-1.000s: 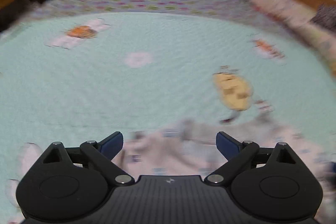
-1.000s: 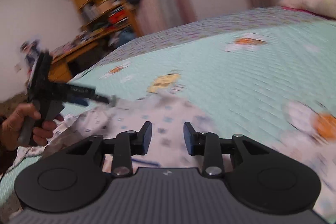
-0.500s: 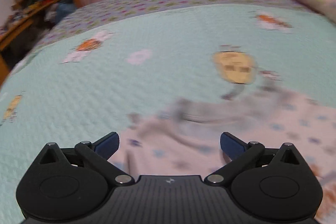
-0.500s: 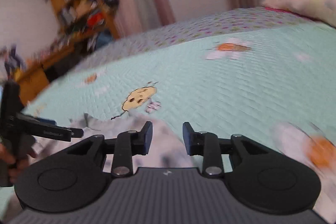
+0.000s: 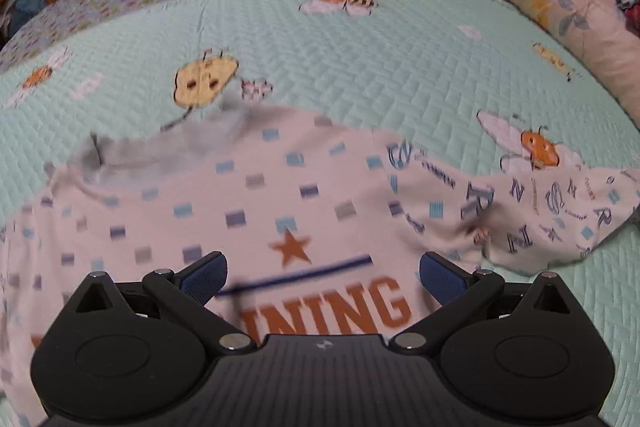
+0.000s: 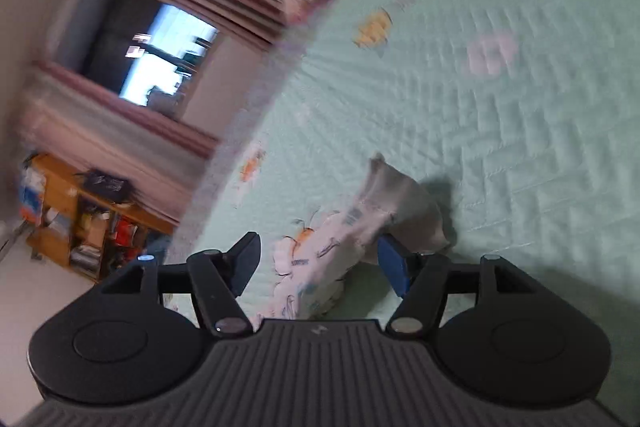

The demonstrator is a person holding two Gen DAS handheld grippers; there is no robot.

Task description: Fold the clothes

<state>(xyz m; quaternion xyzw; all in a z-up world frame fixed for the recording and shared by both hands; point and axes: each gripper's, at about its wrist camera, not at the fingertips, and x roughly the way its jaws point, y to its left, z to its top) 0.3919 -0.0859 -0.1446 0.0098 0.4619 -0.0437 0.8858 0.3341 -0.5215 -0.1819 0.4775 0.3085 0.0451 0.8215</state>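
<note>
Jaws of the left gripper (image 5: 322,277) gape empty above the shirt (image 5: 248,211); the right gripper (image 6: 318,261) has just been opening around a sleeve (image 6: 344,243).

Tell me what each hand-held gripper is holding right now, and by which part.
Nothing is held. The left hand-held gripper hangs wide open over the shirt. The right hand-held gripper has just been opening; a sleeve lies between its jaws, pads not pressing it.

soft printed cloth shirt (image 5: 280,195), quilted matt bedspread (image 5: 400,75), wooden shelf (image 6: 60,211)
</note>
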